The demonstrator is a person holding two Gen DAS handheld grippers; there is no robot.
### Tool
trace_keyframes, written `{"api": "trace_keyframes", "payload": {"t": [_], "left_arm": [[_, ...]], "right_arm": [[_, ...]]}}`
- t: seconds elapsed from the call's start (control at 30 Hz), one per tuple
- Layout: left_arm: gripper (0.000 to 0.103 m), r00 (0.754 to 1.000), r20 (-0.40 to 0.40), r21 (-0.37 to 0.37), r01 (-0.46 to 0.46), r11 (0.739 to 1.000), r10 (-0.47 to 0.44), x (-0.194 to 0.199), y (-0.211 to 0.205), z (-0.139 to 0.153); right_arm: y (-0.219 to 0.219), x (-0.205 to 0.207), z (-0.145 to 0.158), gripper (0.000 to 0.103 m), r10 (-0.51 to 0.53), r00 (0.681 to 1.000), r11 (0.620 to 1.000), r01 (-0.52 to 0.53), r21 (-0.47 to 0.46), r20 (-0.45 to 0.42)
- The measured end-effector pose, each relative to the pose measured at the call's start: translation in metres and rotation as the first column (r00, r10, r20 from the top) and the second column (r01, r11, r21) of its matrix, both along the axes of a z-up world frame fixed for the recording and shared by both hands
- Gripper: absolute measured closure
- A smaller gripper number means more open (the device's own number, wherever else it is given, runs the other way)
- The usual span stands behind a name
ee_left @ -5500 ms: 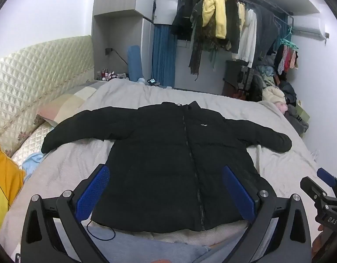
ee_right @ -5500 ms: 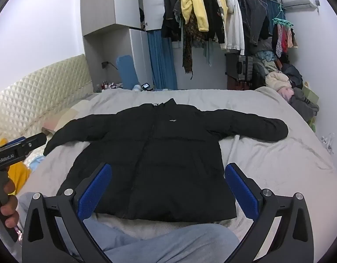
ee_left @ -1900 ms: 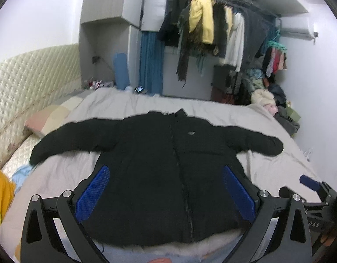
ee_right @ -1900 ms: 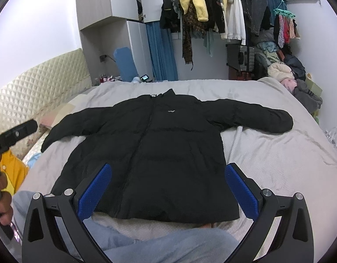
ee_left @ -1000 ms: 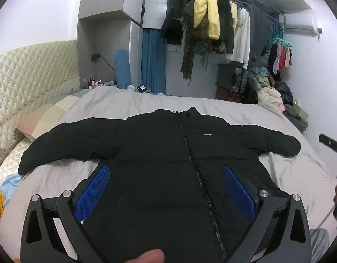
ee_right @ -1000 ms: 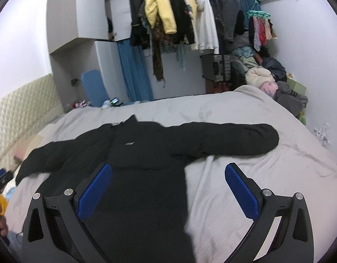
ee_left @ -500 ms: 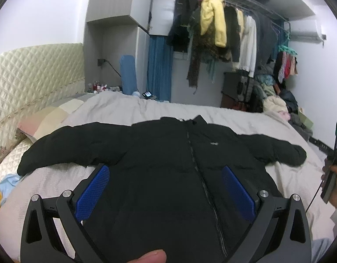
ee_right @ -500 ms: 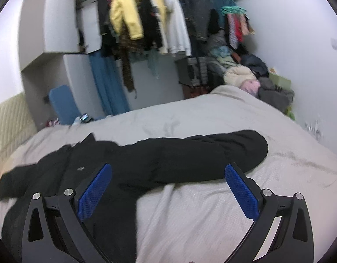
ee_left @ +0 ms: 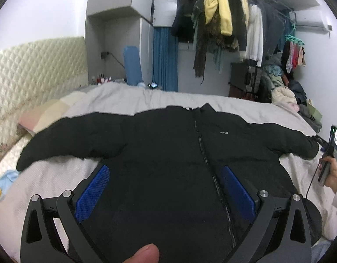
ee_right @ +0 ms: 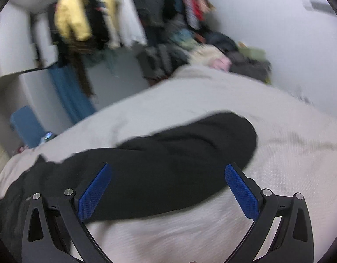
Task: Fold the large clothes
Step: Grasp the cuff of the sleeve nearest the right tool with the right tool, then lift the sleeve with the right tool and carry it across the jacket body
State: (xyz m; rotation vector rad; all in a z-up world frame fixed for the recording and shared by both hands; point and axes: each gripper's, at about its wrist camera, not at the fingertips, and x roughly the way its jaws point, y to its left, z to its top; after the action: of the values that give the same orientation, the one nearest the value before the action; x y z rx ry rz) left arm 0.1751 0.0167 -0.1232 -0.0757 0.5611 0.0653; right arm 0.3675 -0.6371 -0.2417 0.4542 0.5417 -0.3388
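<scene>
Both tongs spread, nothing held: right tongs (ee_right: pixel 168 188) over the sleeve (ee_right: pixel 179 153), which should be pinched near its cuff; left tongs (ee_left: pixel 164 192) above the jacket (ee_left: pixel 168 153).

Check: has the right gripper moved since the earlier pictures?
Yes. The right gripper has swung right and closed in on the jacket's sleeve end; the hanging clothes now sit upper left.

Open bedsheet beyond the sleeve

Bare bedsheet (ee_right: pixel 288 175) lay beyond the right gripper's (ee_right: pixel 168 188) spread fingers; only the black jacket's sleeve (ee_right: pixel 179 153) crossed between them.
</scene>
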Motion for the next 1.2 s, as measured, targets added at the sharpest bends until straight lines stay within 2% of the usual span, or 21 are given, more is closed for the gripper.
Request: {"api": "trace_keyframes", "payload": {"t": [0.07,0.13,0.2,0.27,0.5,0.57,0.63,0.67,0.7,0.73,0.83,0.93,1.2], "left_arm": [[0.000,1.000,-0.031,-0.008,-0.001,1.000,0.001,0.013,0.000,-0.011],[0.000,0.998,-0.059,-0.016,-0.002,1.000,0.001,0.023,-0.001,-0.021],[0.000,0.997,-0.077,-0.029,-0.009,1.000,0.007,0.031,0.000,-0.029],[0.000,0.994,-0.104,-0.043,-0.026,0.999,0.022,0.043,0.004,-0.040],[0.000,0.989,-0.135,-0.024,-0.063,0.998,0.059,0.059,0.016,-0.061],[0.000,0.988,-0.135,0.008,-0.073,0.997,0.074,0.058,0.018,-0.063],[0.000,0.987,-0.138,0.031,-0.075,0.997,0.078,0.057,0.018,-0.066],[0.000,0.986,-0.146,0.026,-0.074,0.997,0.076,0.056,0.019,-0.068],[0.000,0.985,-0.154,0.013,-0.071,0.997,0.072,0.056,0.021,-0.070],[0.000,0.985,-0.159,0.003,-0.066,0.998,0.066,0.055,0.022,-0.070],[0.000,0.987,-0.147,0.016,-0.067,0.998,0.069,0.050,0.026,-0.068],[0.000,0.990,-0.122,0.038,-0.066,0.997,0.070,0.042,0.028,-0.062],[0.000,0.997,-0.070,0.054,-0.039,0.998,0.043,0.019,0.036,-0.045]], "right_arm": [[-0.032,0.005,-0.021,0.000,-0.032,0.999,0.989,0.029,0.146,0.016],[-0.063,0.008,-0.042,0.000,-0.085,0.996,0.958,0.071,0.279,0.039],[-0.083,0.015,-0.056,0.000,-0.101,0.995,0.935,0.088,0.344,0.020],[-0.092,0.021,-0.061,0.000,-0.108,0.993,0.929,0.084,0.361,0.045],[-0.098,0.030,-0.063,0.002,-0.093,0.983,0.931,0.029,0.365,0.158],[-0.102,0.035,-0.067,0.011,-0.083,0.982,0.923,0.013,0.384,0.167],[-0.103,0.039,-0.067,0.037,-0.074,0.982,0.910,-0.005,0.414,0.175],[-0.102,0.041,-0.067,0.043,-0.068,0.982,0.906,-0.014,0.424,0.177],[-0.100,0.043,-0.065,0.054,-0.064,0.983,0.906,-0.016,0.424,0.173],[-0.097,0.043,-0.061,0.067,-0.063,0.984,0.910,-0.012,0.415,0.165],[-0.088,0.042,-0.042,0.087,-0.060,0.988,0.931,0.005,0.364,0.140],[-0.079,0.036,-0.010,0.094,-0.059,0.987,0.953,0.011,0.302,0.152],[-0.053,0.016,0.104,0.098,-0.034,0.980,0.990,0.006,0.139,0.196]]}}
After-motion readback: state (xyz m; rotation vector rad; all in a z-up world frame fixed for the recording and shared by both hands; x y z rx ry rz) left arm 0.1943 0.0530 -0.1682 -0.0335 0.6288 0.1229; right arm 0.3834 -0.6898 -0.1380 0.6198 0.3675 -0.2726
